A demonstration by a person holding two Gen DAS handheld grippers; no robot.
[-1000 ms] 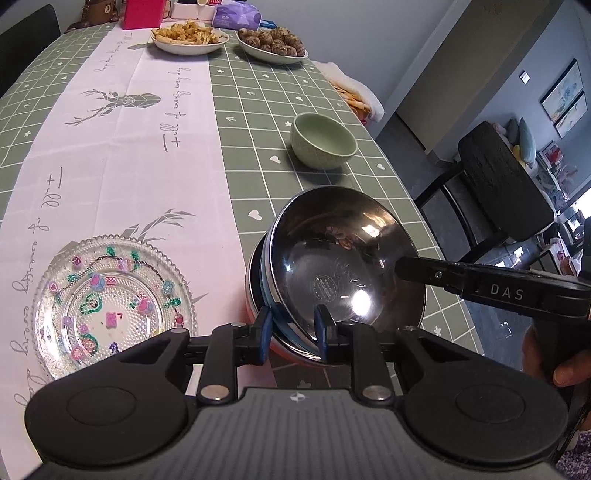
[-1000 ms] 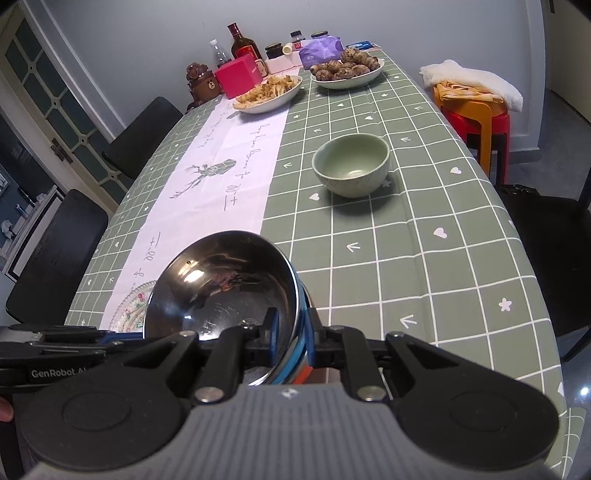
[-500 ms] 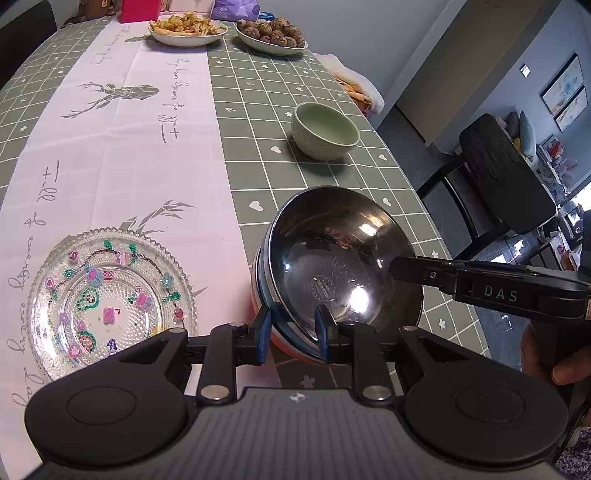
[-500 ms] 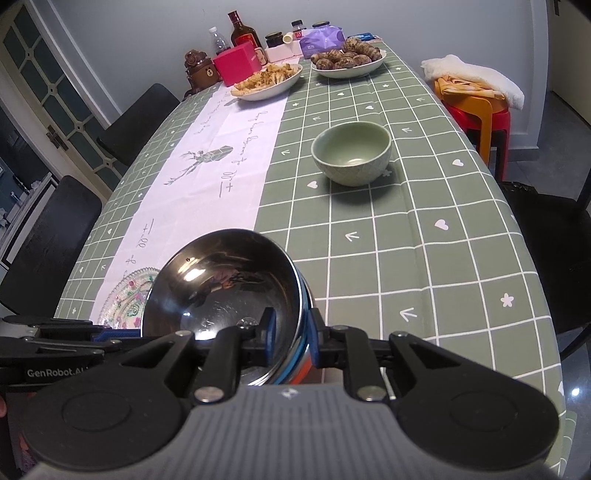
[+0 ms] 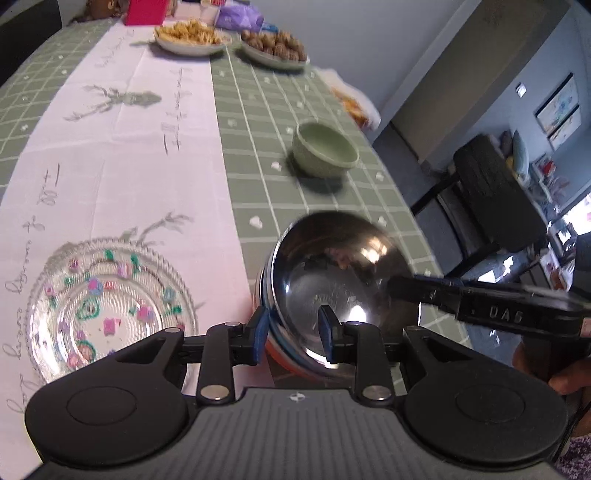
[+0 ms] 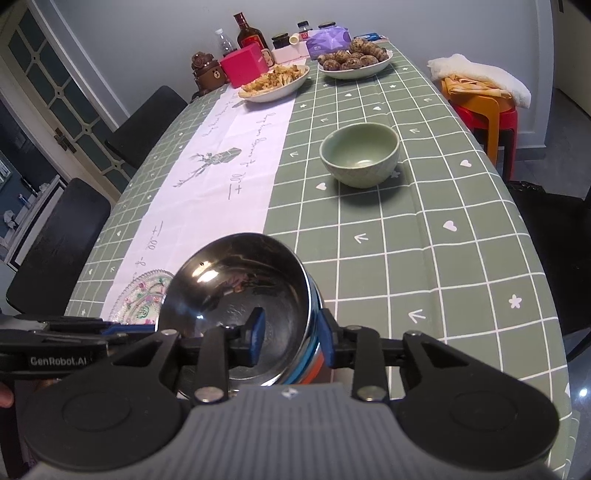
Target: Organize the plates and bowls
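Both your left tongs (image 5: 291, 334) and right tongs (image 6: 292, 336) are opening, pads off the steel bowl's (image 6: 236, 291) rim between them.

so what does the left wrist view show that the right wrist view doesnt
Only the left wrist view: the whole glass plate, wall pictures, the right gripper seen side-on.
Only the right wrist view: bottles, a red stool, a glazed door.
Both: the steel bowl on its stack, both grippers' jaws opening around its rim, the green bowl, two food plates.
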